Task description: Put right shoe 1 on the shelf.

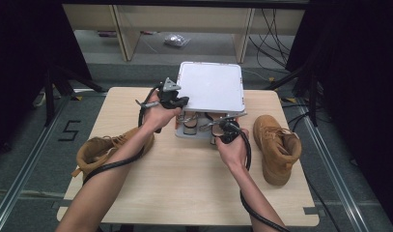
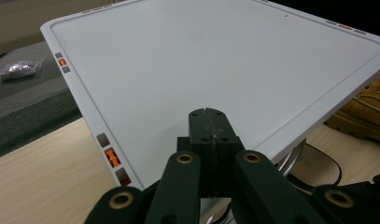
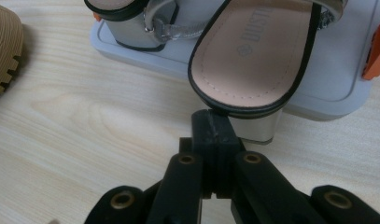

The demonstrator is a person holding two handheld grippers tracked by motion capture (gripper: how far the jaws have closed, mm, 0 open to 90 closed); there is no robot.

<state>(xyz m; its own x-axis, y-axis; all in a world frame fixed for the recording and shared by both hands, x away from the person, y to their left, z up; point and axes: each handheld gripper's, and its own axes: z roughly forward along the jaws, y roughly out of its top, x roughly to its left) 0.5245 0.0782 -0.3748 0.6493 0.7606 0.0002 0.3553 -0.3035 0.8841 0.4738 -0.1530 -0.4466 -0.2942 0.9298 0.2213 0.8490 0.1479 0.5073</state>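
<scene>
High view first, sweeping from the left: a tan boot (image 1: 109, 150) lies on its side at the table's (image 1: 184, 188) left edge, partly under the person's left forearm. Next comes the left gripper (image 1: 177, 102), up at the left rim of the white lid (image 1: 212, 87), which sits raised over a grey box base (image 1: 194, 134) with sandals inside.

Left gripper view now: the jaws are pressed together with no gap between them, tips resting over the lid's (image 2: 215, 65) near corner, apparently on top of it and not pinching it. I can't say for sure they touch. That lid looks like thin, stiff moulded plastic, light and smooth, so likely slick on its flat face. My guess is the raised rim or the orange latch (image 2: 112, 157) on the edge gives a better purchase than the top.

Centre of the table: the right gripper (image 1: 222, 129) is at the base's front edge. Right gripper view: jaws closed here too, nothing held, tips just at the block heel of a sandal (image 3: 253, 60) that overhangs the base (image 3: 337, 79). The sandal looks light with a rigid heel and a smooth padded insole; the heel block or the strap (image 3: 171, 28) seems the safest place to grab.

Far right, a second tan boot (image 1: 277, 147) stands upright, well apart from the box.
</scene>
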